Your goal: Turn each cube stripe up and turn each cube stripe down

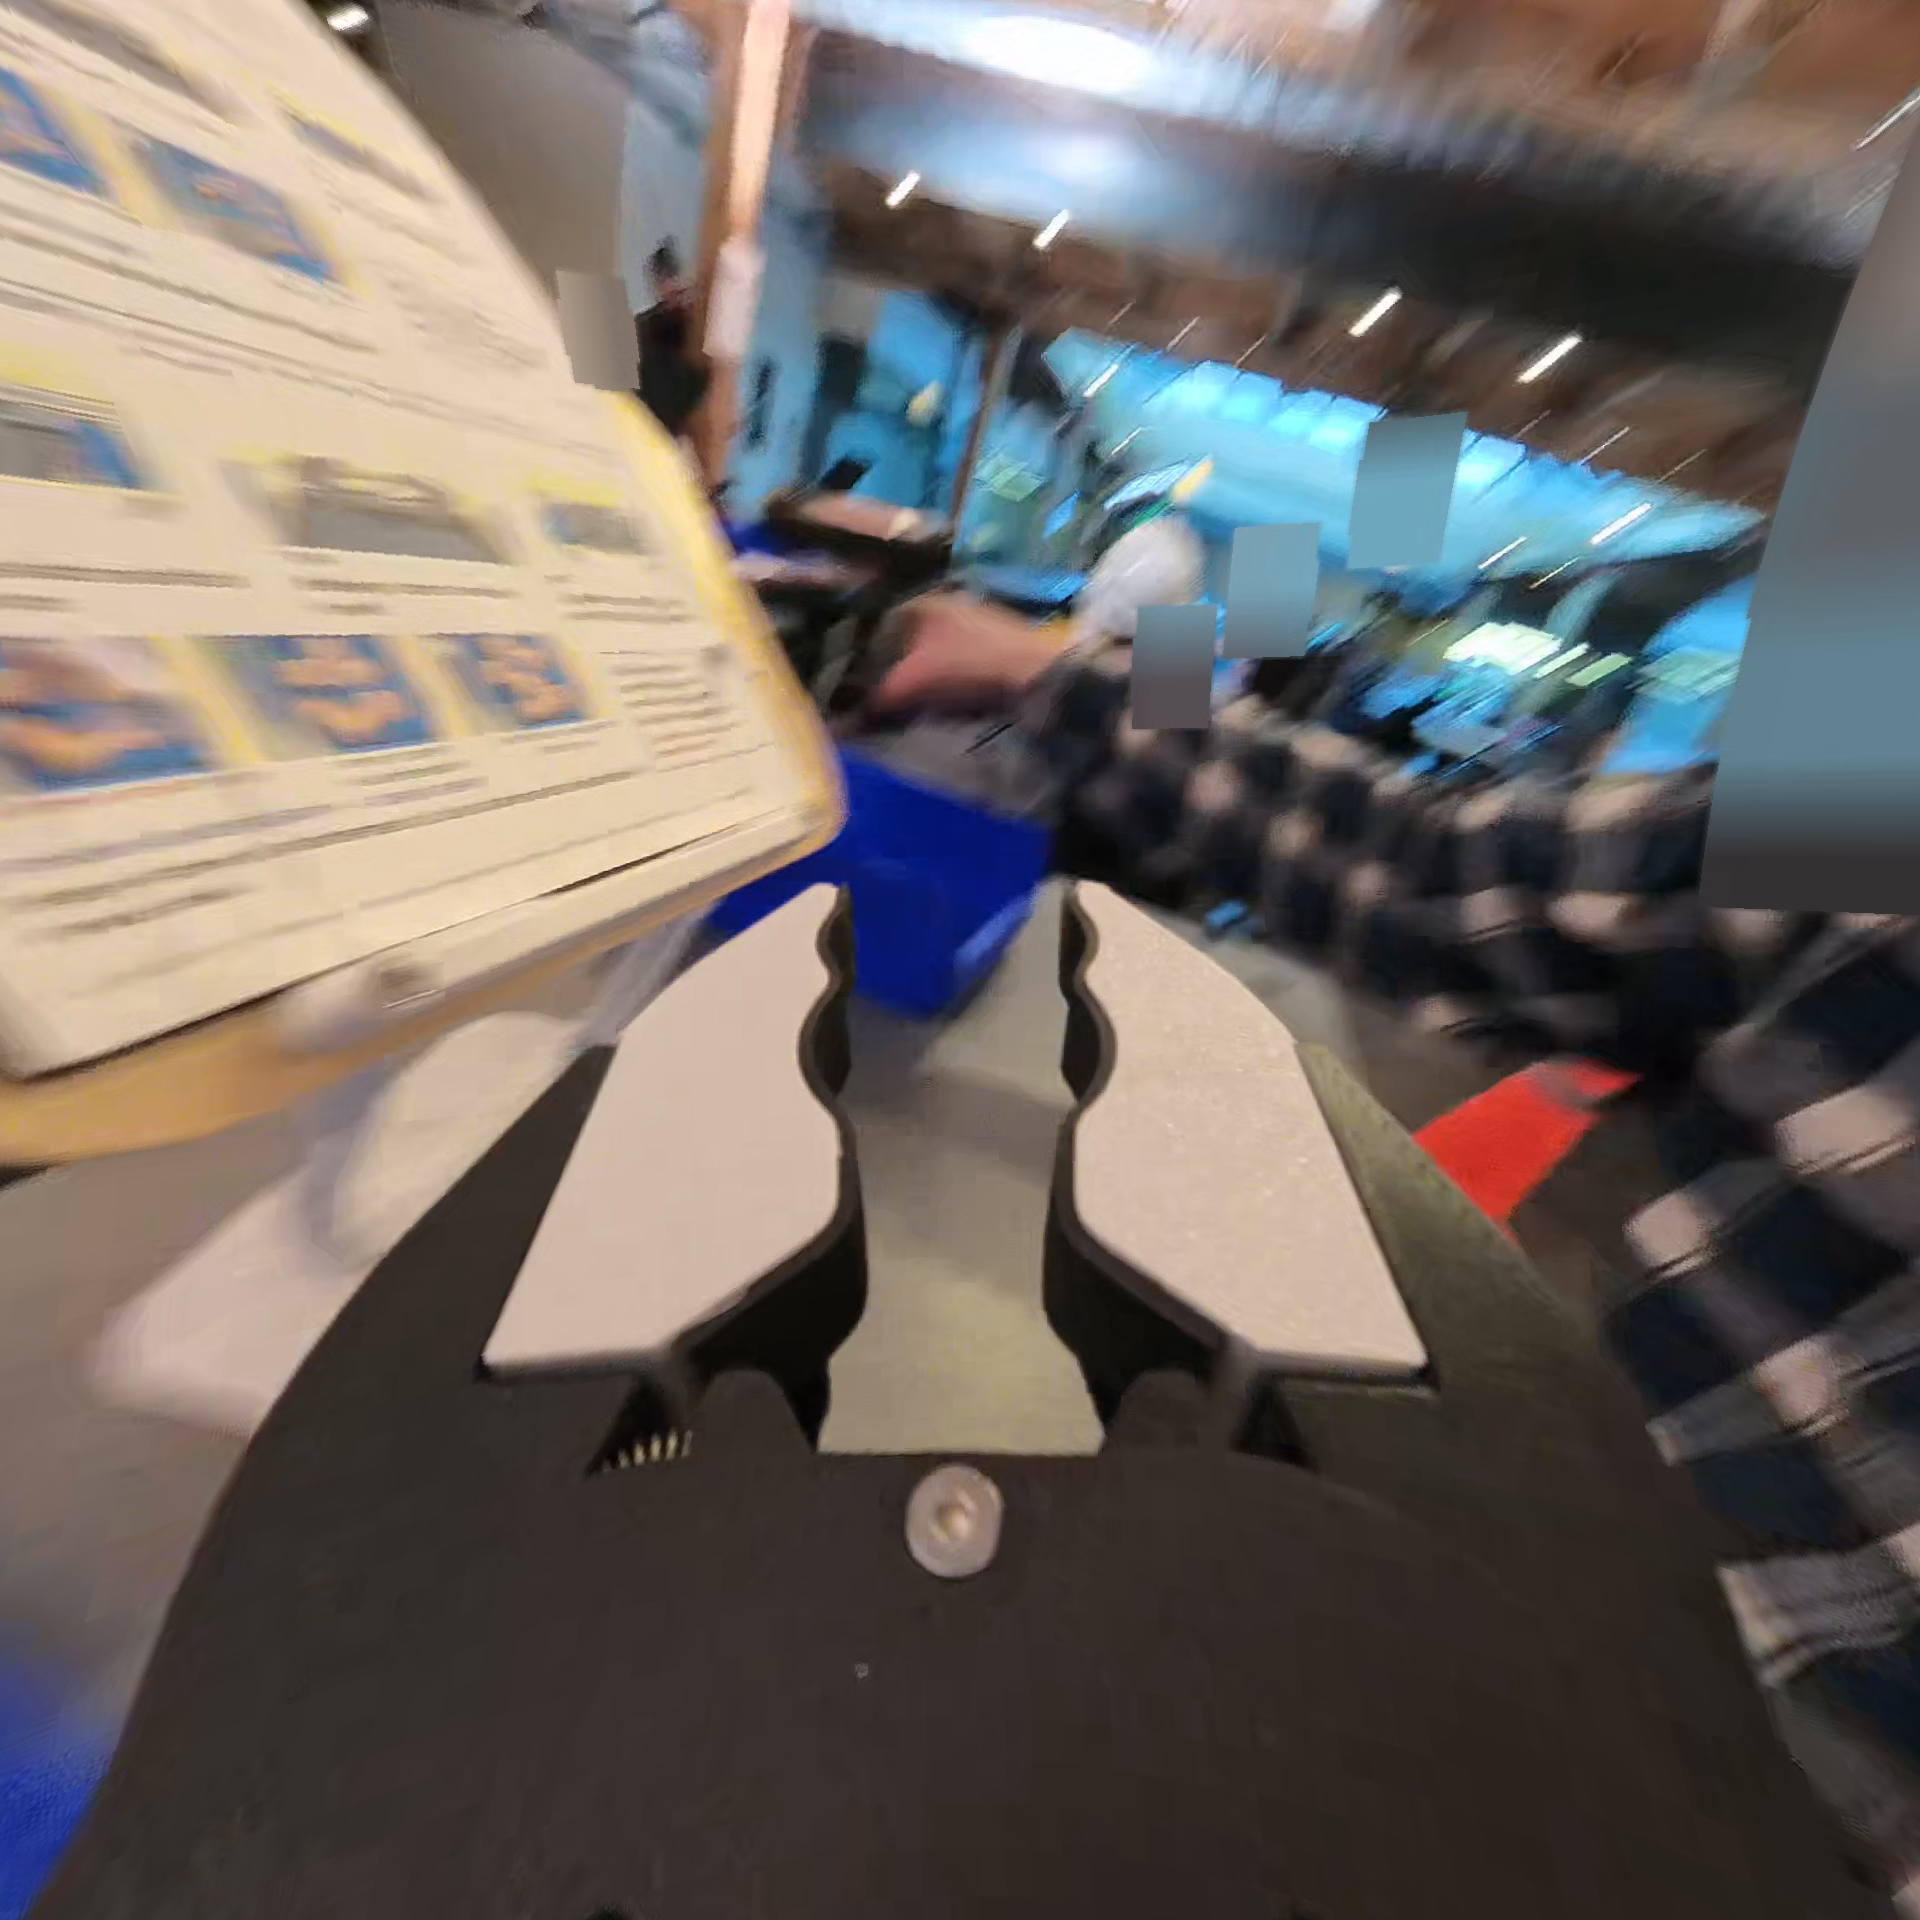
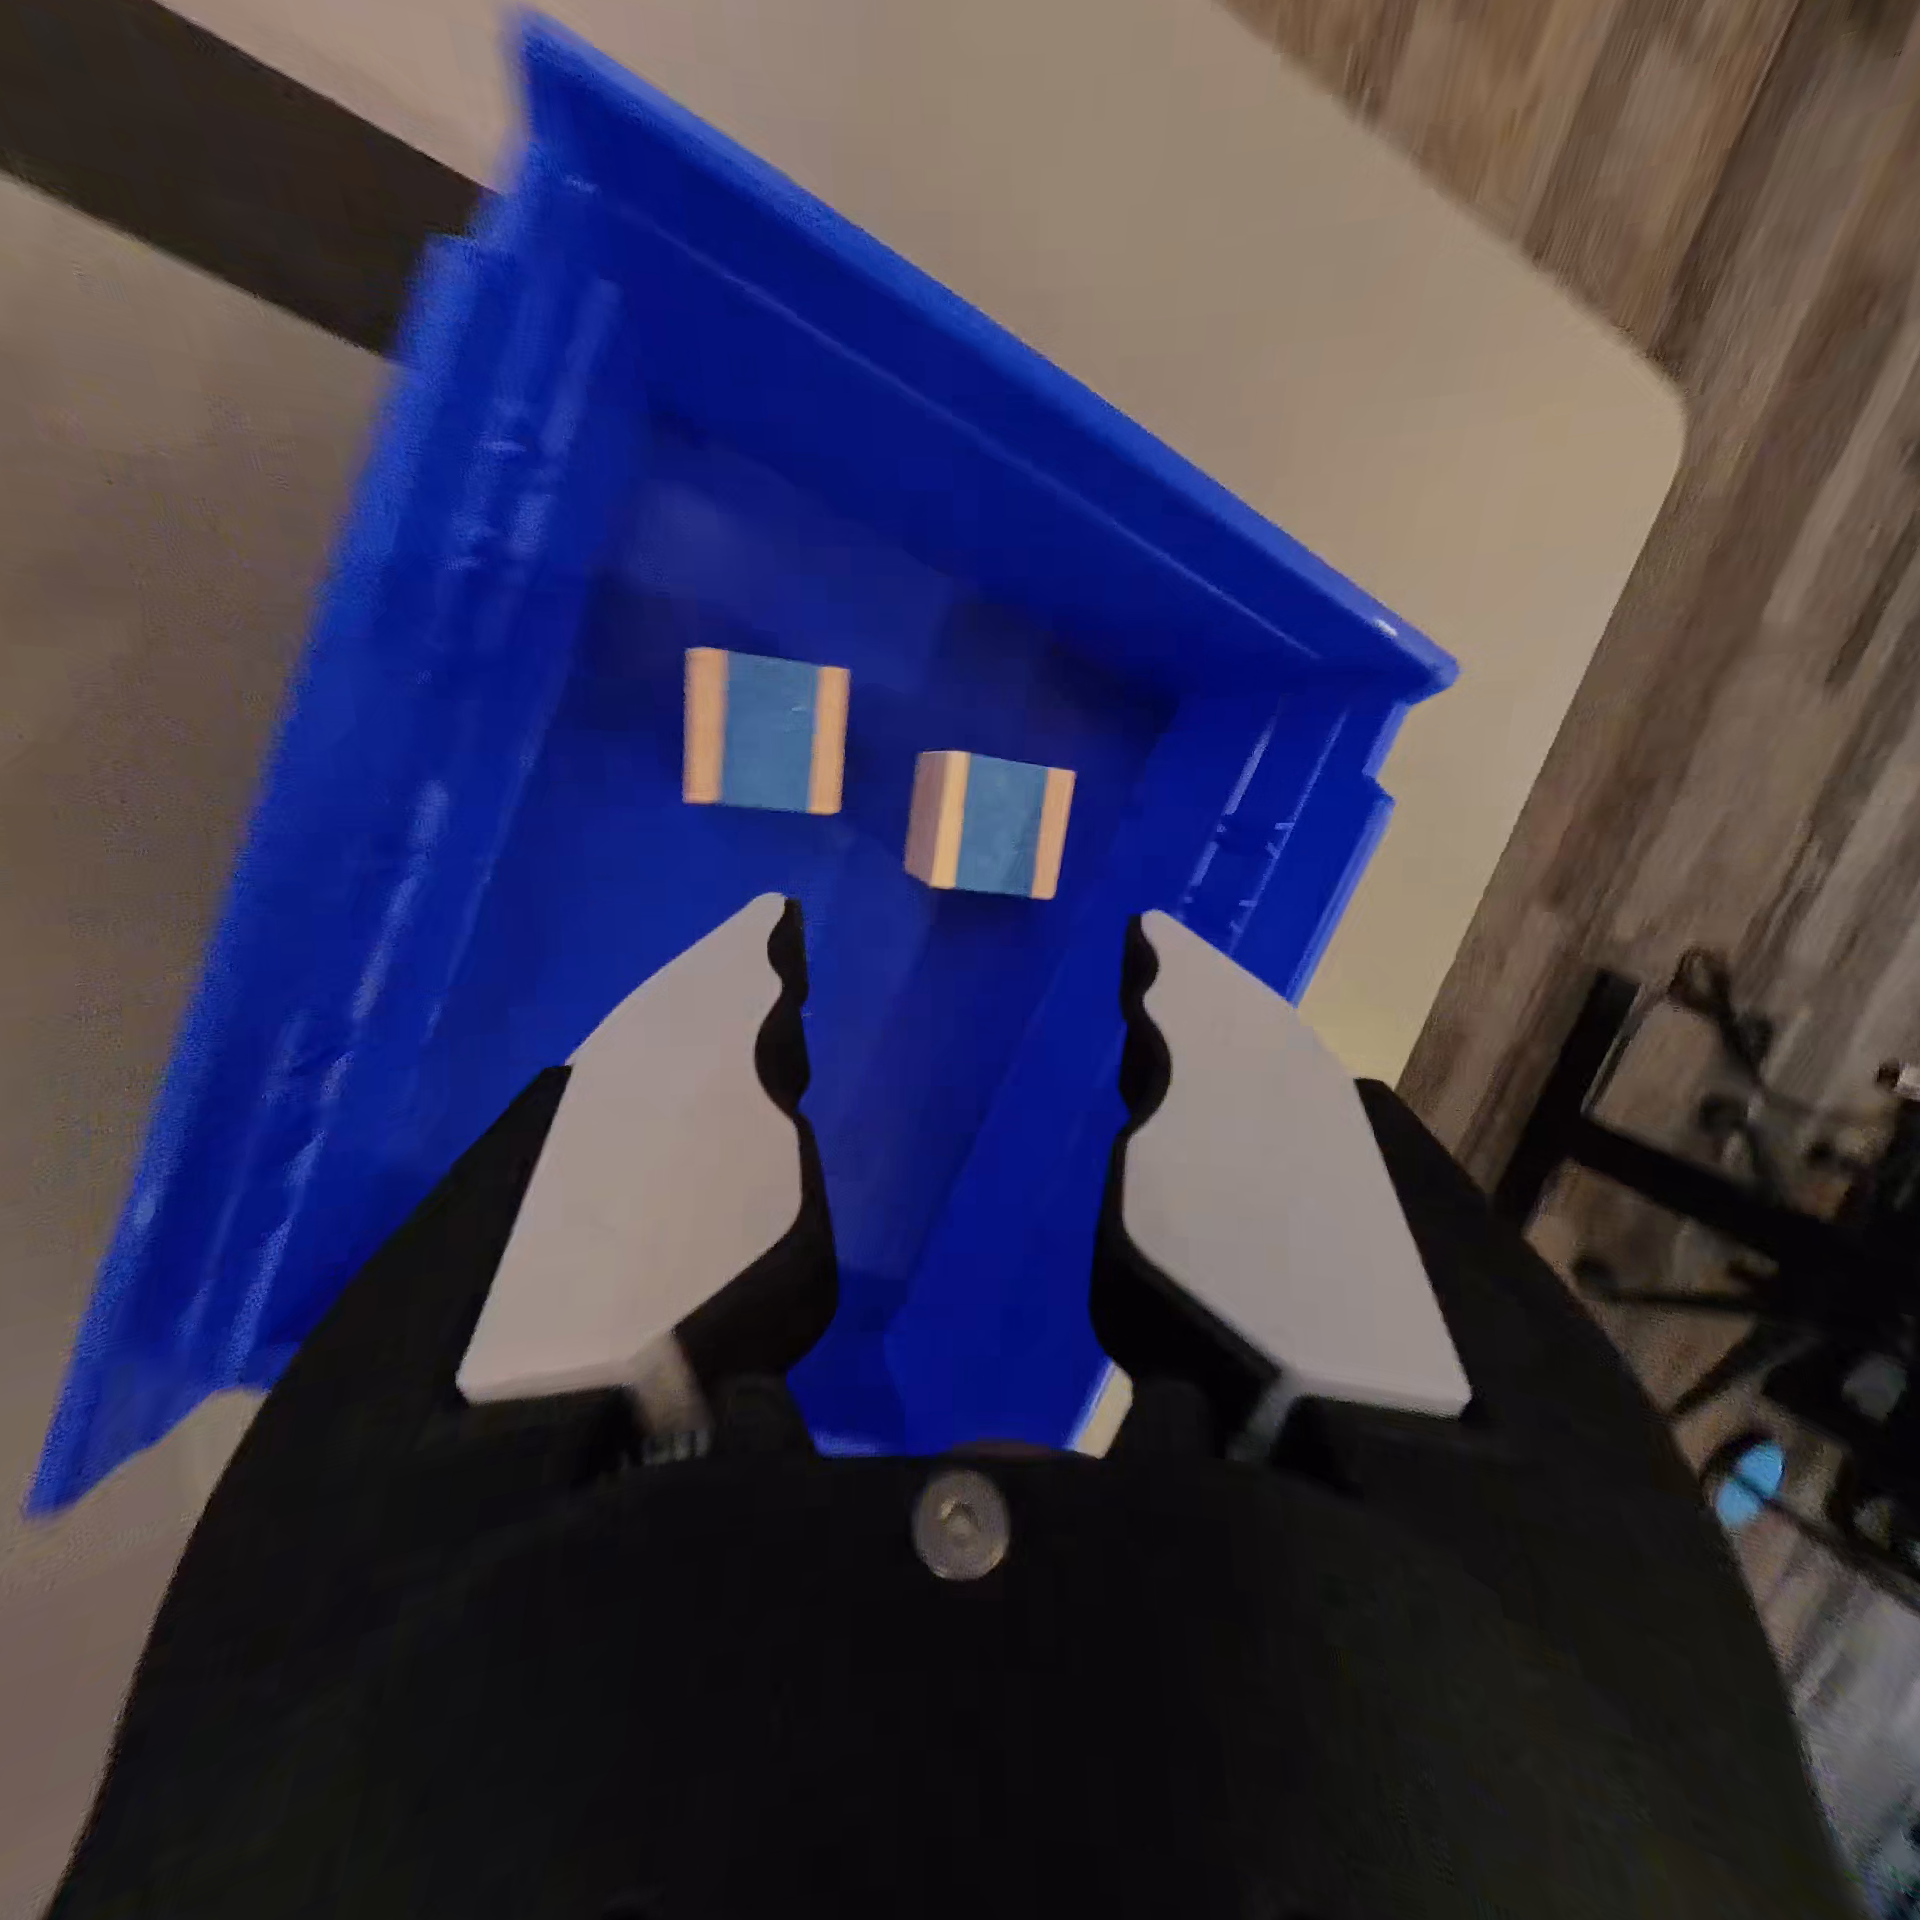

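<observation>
Presently, notes on where the job stands:
Bin: blue bin (image 2: 499,935) sits on a pale table (image 2: 1195,312); seen from above in the right wrist view, and only a blurred corner of it (image 1: 935,894) shows in the left wrist view
Far cube: wooden cube (image 2: 766,727) rests on the bin floor, light-blue stripe facing up, wood edges either side
Near cube: second cube (image 2: 989,823) lies just beside the first, apart from it, stripe also up, one plain side face showing
Right gripper: right gripper (image 2: 961,914) hangs over the bin with jaws spread wide, nothing between the pads; both cubes lie beyond the fingertips
Left gripper: left gripper (image 1: 956,904) is lifted and aimed across the room, jaws parted, nothing in them; view heavily blurred
Surroundings: printed sheet (image 1: 312,520) on a stand at the left, a person in a checked sleeve (image 1: 1766,1247) to the right
Done, by my reading: stripe-up half looks complete, since both cubes show stripes on top
Left to do: stripe-down turns, judged not yet begun; neither cube is gripped
Likely next: right gripper is better placed, near cube closest to its tips
Uncertain: whether more cubes lie outside the views
</observation>
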Demonstrator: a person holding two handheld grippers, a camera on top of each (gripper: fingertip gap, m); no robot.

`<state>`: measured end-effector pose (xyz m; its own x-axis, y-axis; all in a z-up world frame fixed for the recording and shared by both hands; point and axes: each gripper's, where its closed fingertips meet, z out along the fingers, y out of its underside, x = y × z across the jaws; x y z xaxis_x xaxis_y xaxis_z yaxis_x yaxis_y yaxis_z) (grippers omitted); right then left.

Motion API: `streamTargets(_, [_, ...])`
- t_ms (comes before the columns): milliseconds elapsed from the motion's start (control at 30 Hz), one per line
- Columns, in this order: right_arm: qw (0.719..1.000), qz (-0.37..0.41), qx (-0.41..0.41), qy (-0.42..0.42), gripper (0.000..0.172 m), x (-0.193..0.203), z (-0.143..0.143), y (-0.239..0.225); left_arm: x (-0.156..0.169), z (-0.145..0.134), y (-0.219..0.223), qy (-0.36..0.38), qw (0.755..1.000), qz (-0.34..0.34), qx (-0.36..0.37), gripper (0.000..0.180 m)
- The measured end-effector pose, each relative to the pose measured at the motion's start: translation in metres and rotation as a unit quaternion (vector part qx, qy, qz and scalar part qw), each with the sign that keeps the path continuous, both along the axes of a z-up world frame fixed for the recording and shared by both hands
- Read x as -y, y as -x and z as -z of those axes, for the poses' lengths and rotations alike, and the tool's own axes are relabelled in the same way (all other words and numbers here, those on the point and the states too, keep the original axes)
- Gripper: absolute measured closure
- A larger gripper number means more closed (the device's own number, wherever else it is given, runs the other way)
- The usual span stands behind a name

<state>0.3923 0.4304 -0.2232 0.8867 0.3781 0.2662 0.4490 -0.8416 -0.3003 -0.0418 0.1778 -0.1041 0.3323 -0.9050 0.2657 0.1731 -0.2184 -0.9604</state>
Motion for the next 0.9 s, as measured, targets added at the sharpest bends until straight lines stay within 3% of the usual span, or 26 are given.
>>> streamTargets(100, [0.997,-0.055,0.000,-0.053,0.114,0.034,-0.033,0.023,-0.023,0.018,0.072,-0.018,0.980,-0.118,-0.161,0.138])
streamTargets(200, [0.990,-0.106,0.004,-0.094,0.117,0.073,-0.053,0.047,-0.046,0.038,0.152,-0.002,0.926,-0.216,-0.310,0.137])
streamTargets(300, [0.981,-0.151,-0.001,-0.118,0.120,0.111,-0.059,0.075,-0.064,0.071,0.208,0.053,0.874,-0.247,-0.415,0.134])
streamTargets(400, [0.974,-0.191,-0.007,-0.125,0.120,0.145,-0.054,0.101,-0.068,0.122,0.233,0.118,0.821,-0.198,-0.523,0.127])
streamTargets(500, [0.968,-0.220,-0.019,-0.119,0.120,0.172,-0.043,0.121,-0.078,0.156,0.247,0.102,0.768,-0.153,-0.613,0.124])
streamTargets(700, [0.962,-0.251,-0.028,-0.106,0.120,0.207,-0.027,0.139,-0.085,0.204,0.250,0.121,0.708,-0.037,-0.695,0.122])
streamTargets(833, [0.957,-0.267,-0.028,-0.112,0.119,0.219,-0.027,0.147,-0.088,0.224,0.264,0.155,0.660,-0.015,-0.735,0.133])
streamTargets(900, [0.953,-0.276,-0.030,-0.119,0.119,0.223,-0.029,0.152,-0.090,0.224,0.265,0.167,0.661,-0.016,-0.732,0.137])
